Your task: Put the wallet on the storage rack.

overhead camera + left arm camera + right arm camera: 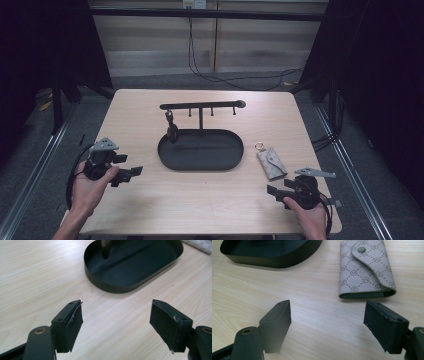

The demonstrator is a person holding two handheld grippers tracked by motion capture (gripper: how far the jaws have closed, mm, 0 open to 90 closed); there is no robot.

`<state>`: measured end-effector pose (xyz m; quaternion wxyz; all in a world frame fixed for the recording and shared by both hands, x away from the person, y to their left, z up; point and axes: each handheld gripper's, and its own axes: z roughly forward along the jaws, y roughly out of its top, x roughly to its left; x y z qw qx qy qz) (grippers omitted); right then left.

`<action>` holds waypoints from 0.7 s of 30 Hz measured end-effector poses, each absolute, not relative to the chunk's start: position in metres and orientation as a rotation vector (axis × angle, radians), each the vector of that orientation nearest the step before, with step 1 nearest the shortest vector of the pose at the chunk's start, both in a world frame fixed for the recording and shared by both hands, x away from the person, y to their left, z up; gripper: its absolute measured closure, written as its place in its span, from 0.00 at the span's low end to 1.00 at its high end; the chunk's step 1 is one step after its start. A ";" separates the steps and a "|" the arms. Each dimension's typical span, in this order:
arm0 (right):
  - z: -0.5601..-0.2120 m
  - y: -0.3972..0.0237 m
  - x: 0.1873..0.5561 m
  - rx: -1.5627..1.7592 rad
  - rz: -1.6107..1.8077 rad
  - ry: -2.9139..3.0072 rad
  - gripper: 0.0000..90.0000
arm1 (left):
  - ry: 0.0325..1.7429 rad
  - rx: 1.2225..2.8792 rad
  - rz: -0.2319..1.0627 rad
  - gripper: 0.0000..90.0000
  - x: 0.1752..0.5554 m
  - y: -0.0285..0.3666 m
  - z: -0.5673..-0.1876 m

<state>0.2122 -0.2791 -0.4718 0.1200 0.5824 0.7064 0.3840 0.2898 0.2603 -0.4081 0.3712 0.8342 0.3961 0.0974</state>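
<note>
I had both claws low over the table [150,200], and nothing was yet in hand, so I judged this the approach step before any pick-up. My right claw [327,325] stood spread and empty, its jaws parted over bare wood, with the key pouch [365,267] lying flat just ahead of it and a little toward the right-hand jaw, snap flap up and closed. From the high view the pouch [271,163] lay near the right end of the dark oval tray [200,162], apart from it, a metal ring [259,146] showing at its far end. My left claw [116,325] was also spread wide with nothing between its jaws, pointed toward the near rim of the tray [117,288]. The hook rack [202,105] rose from the tray, and a small dark item [171,131] hung from one of its hooks. The pouch looked like the thing to fetch, and the next move, as I read it, called for easing the right claw forward and slightly sideways until the pouch's near edge sat between the jaws, then closing on it squarely; being thin and flat on the wood, it might slide away rather than lift.
</note>
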 end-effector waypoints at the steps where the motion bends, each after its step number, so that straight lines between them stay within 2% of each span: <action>1: -0.471 -0.279 0.213 1.700 1.125 2.065 0.23 | 1.009 2.137 0.245 0.29 0.288 0.260 -0.410; 8: -0.469 -0.277 0.219 1.690 1.110 2.113 0.20 | 0.964 2.146 0.219 0.25 0.261 0.256 -0.426; 12: -0.466 -0.278 0.223 1.678 1.112 2.124 0.19 | 0.965 2.140 0.123 0.22 0.253 0.253 -0.439; 14: -0.463 -0.280 0.226 1.683 1.093 2.132 0.19 | 0.972 2.135 0.134 0.20 0.249 0.253 -0.440; 17: -0.458 -0.279 0.231 1.670 1.066 2.158 0.19 | 0.947 2.119 0.137 0.25 0.241 0.255 -0.441; 21: -0.450 -0.277 0.240 1.651 1.050 2.162 0.19 | 0.946 2.077 0.139 0.26 0.235 0.261 -0.448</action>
